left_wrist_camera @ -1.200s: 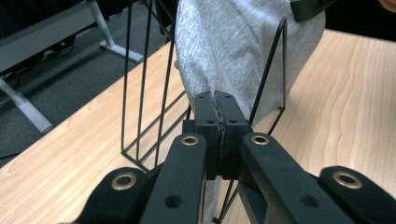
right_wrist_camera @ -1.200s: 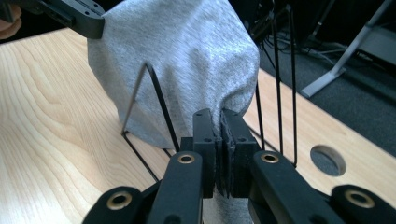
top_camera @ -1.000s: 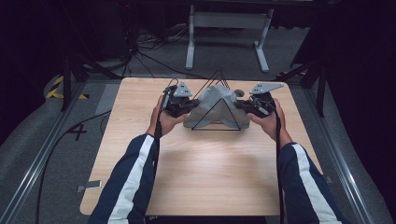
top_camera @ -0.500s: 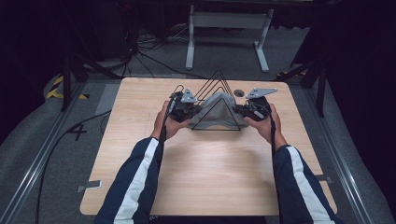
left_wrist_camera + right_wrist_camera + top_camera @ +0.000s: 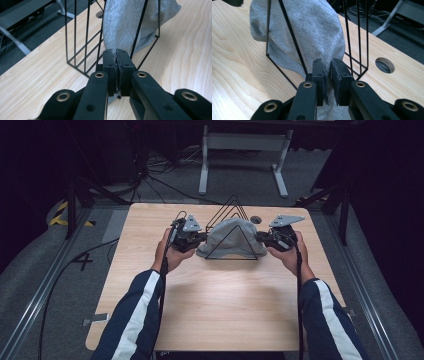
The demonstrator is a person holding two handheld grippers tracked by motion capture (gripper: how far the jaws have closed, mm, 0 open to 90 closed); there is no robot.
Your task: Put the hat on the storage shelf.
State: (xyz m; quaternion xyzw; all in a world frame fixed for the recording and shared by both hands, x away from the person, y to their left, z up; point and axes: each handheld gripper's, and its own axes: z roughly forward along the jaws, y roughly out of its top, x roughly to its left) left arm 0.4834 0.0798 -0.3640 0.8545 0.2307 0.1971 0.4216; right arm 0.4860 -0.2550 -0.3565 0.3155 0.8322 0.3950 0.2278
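A grey cloth (image 5: 229, 234) hangs draped through a black wire triangular rack (image 5: 232, 259) at the far middle of the wooden table (image 5: 225, 305). My left gripper (image 5: 202, 238) is at the rack's left side, shut on the cloth's end (image 5: 122, 22), which sits pinched between its pads (image 5: 116, 52). At the rack's right side my right gripper (image 5: 260, 237) holds the other end of the cloth (image 5: 312, 32). Its jaws (image 5: 327, 62) are closed on the fabric with a thin gap. Both hands rest low near the tabletop.
A round hole (image 5: 255, 219) is cut into the table just behind the rack's right side. A white metal stand (image 5: 240, 142) and cables lie on the floor beyond the far edge. The near half of the table is bare wood.
Both grippers have come slightly toward the person and lower, bringing the cloth down over the rack. The rack has stayed in place.
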